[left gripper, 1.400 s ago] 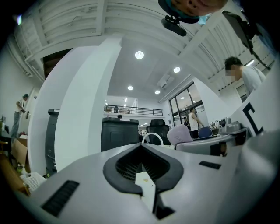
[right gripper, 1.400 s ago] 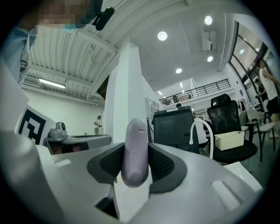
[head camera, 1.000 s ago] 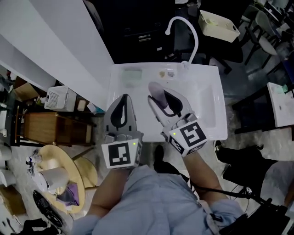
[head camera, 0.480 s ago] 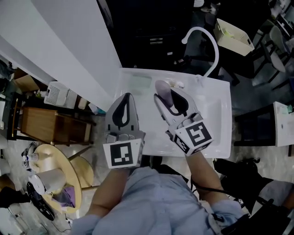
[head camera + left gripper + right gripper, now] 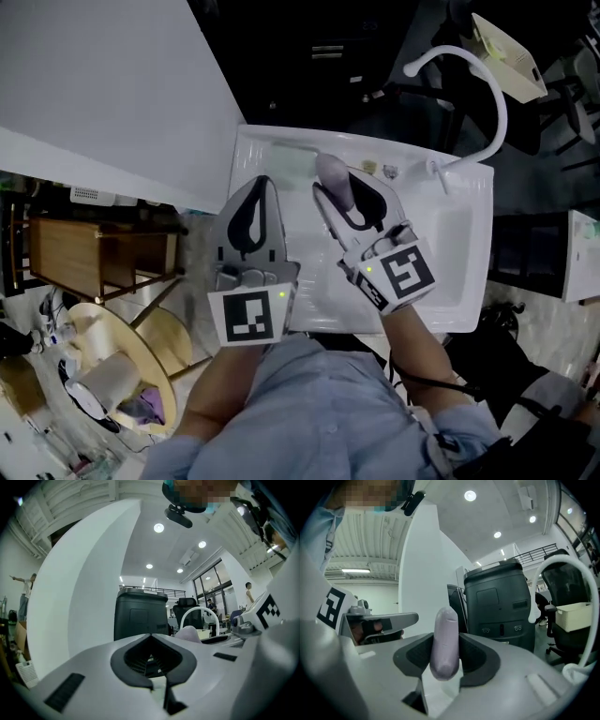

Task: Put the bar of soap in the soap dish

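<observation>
Right hand-held gripper (image 5: 347, 195) clamped on lilac soap bar (image 5: 334, 176), above sink (image 5: 459, 244). Pale green soap dish (image 5: 289, 161) at sink's back-left corner. Carry step; next, reach dish, lower, release. Left hand-held gripper (image 5: 255, 187) closed, empty.

The right hand-held gripper (image 5: 349, 192) hides part of the soap (image 5: 332, 174).

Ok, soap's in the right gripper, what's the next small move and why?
Probably ease the right gripper forward-left in the head view: the bar of soap is clamped in its jaws, but its tip sits just right of the pale green soap dish at the back of the sink, not over it.
</observation>
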`<state>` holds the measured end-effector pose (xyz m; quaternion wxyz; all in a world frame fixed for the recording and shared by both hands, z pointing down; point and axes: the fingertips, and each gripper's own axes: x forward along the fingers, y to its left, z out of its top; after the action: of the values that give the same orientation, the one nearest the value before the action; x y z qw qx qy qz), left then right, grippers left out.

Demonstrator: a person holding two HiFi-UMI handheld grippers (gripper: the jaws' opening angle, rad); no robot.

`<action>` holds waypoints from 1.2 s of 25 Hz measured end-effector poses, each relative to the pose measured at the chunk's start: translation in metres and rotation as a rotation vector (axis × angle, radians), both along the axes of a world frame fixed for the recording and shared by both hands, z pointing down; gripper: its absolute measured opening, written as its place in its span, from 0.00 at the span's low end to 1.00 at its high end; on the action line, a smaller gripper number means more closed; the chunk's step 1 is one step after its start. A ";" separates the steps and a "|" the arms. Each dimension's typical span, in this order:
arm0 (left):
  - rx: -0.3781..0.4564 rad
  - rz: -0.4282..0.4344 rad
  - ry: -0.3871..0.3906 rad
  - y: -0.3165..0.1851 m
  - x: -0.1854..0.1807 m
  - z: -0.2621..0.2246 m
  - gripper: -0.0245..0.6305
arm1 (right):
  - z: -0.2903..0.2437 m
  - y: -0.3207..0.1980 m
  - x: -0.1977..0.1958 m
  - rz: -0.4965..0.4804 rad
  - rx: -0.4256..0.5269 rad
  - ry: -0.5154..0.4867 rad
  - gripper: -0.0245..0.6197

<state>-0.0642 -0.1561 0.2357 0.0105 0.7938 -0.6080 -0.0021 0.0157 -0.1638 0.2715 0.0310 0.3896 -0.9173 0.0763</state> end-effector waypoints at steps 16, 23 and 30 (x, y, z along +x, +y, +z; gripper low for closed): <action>-0.158 -0.013 0.041 -0.082 -0.022 0.101 0.05 | 0.111 -0.084 -0.022 0.007 -0.152 0.058 0.28; -0.209 -0.018 0.041 -0.094 -0.034 0.129 0.05 | 0.147 -0.097 -0.042 -0.012 -0.181 0.101 0.28; -0.237 -0.019 0.044 -0.102 -0.040 0.146 0.05 | 0.175 -0.106 -0.052 -0.033 -0.171 0.196 0.28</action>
<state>-0.1041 -0.2584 0.3816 0.1176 0.7812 -0.6110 0.0519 -0.0366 -0.2695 0.4466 0.1545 0.3760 -0.9064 0.1152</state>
